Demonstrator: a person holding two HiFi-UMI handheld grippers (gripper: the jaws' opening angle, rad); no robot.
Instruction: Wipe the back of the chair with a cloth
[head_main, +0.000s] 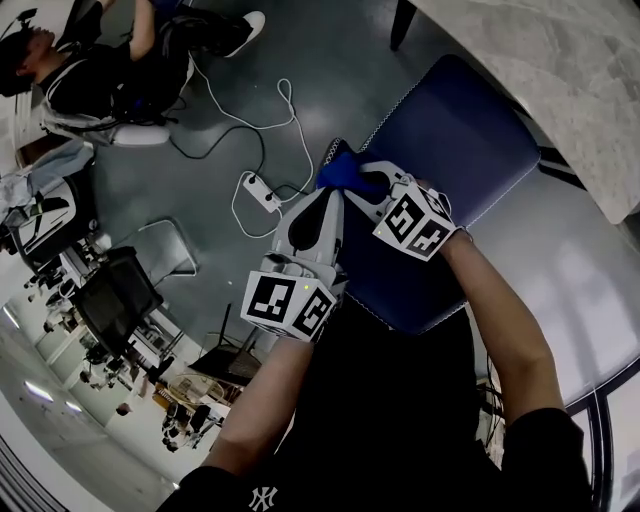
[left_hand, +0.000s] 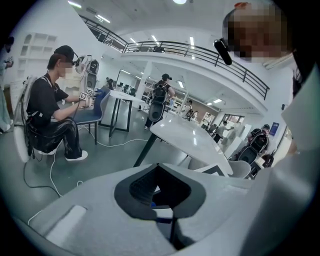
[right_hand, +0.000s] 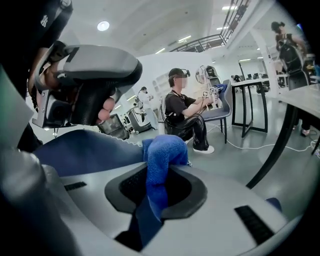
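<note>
While my right fingers (right_hand: 125, 186) pinch the blue cloth (right_hand: 164, 152) on the chair back (head_main: 450, 150), left fingers (left_hand: 141, 186) pressed together, wiping seems barely begun.

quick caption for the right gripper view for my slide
Right claw shut on a blue cloth beside the top edge of the blue chair back.

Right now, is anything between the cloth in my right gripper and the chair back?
Nothing visible. The blue cloth, clamped in the right gripper, sits at the chair back's top edge; the left gripper is beside it.
</note>
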